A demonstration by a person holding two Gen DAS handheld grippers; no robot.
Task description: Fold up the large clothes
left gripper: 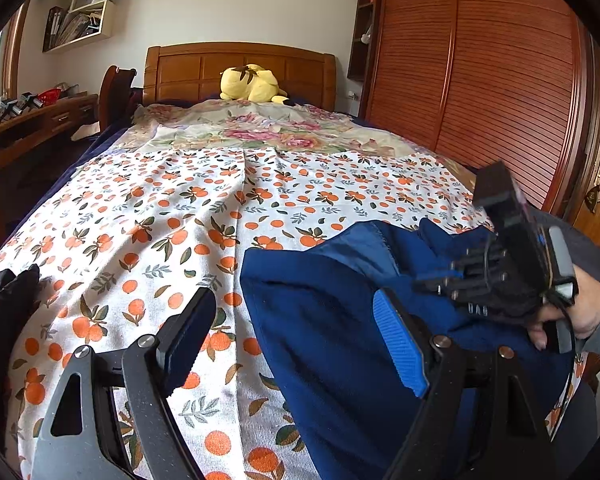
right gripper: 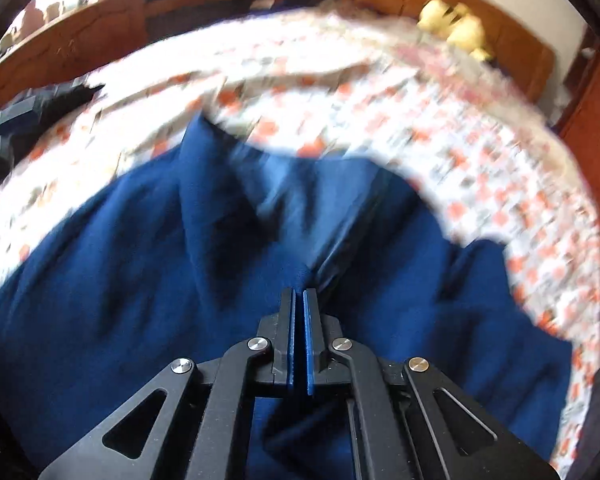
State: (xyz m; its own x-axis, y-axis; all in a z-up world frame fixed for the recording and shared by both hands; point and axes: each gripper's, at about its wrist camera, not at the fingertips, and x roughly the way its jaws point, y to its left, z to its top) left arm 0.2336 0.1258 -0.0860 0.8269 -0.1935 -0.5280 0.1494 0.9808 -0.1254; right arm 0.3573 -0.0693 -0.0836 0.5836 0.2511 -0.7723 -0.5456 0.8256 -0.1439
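A: Left to right, what does the left wrist view show?

B: At far left, a dark garment [left gripper: 8,292] at the bed's edge. Next, the left hand-held gripper [left gripper: 296,340], jaws standing wide apart with nothing between them; its left finger hangs over bare orange-print bedspread [left gripper: 140,220], its right pad at the margin of the blue garment [left gripper: 320,320].

A: Where does the garment lie?

B: On the near right part of the bed, bunched, running from the left hand-held gripper's right finger across to the person's right hand [left gripper: 572,312]. Its long axis cannot be told from the heap.

A: And the right hand-held gripper [right gripper: 299,294]?

B: Closed, pads together; its tips sit at a raised ridge of the blue cloth, apparently pinching that fold, though blur hides the exact contact. It is plainly the nearer tool to the cloth.

A: Room for moving?

B: Open bedspread lies to the left and beyond, toward the yellow plush toy [left gripper: 252,84] at the headboard. The bed's right edge is near the garment, the wardrobe [left gripper: 480,80] beyond it, so spreading leftward looks the freer course.
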